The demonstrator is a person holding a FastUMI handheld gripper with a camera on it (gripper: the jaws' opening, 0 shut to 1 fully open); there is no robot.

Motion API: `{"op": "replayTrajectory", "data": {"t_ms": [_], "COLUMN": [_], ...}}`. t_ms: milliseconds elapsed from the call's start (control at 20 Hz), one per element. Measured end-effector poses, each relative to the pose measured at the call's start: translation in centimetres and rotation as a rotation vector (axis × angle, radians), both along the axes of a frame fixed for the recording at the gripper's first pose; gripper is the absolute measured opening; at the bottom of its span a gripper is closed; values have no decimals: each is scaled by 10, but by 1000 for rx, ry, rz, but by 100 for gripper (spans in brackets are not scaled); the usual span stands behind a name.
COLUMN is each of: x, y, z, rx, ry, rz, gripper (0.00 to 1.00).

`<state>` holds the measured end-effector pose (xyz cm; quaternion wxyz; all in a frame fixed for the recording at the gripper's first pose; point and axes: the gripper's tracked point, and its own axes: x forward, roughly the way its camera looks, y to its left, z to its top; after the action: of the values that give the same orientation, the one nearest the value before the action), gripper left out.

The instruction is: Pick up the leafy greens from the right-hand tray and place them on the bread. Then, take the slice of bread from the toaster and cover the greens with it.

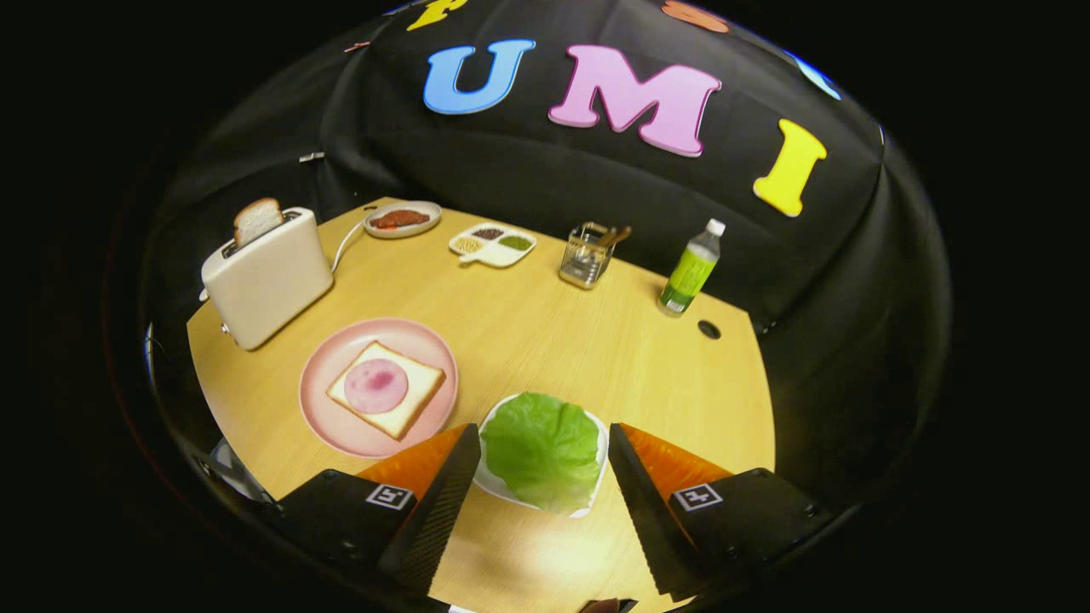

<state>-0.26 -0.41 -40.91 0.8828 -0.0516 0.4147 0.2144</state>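
Tongs (545, 464) spread wide, gripping nothing, flank the leafy greens (542, 449) on their white tray (601, 443) — first step in hand; next, likely descend and pinch, then carry to the bread (387, 389) on the pink plate (328, 426).

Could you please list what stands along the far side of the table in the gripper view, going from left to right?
Toaster with a bread slice → plate of red food → divided condiment dish → wire utensil holder → green bottle. The gripper is open around the lettuce.
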Motion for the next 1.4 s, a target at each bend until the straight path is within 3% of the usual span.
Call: {"op": "replayTrajectory", "data": {"t_ms": [350, 700, 850, 900, 1400], "x": [7, 15, 11, 12, 13], "y": [3, 8, 6, 5, 16], "z": [-97, -115, -115, -116, -30], "rx": [-15, 38, 18, 4, 78], "ry": [204, 281, 284, 279, 175], "rz": [19, -10, -11, -3, -12], "gripper": [90, 81, 18, 9, 7]}}
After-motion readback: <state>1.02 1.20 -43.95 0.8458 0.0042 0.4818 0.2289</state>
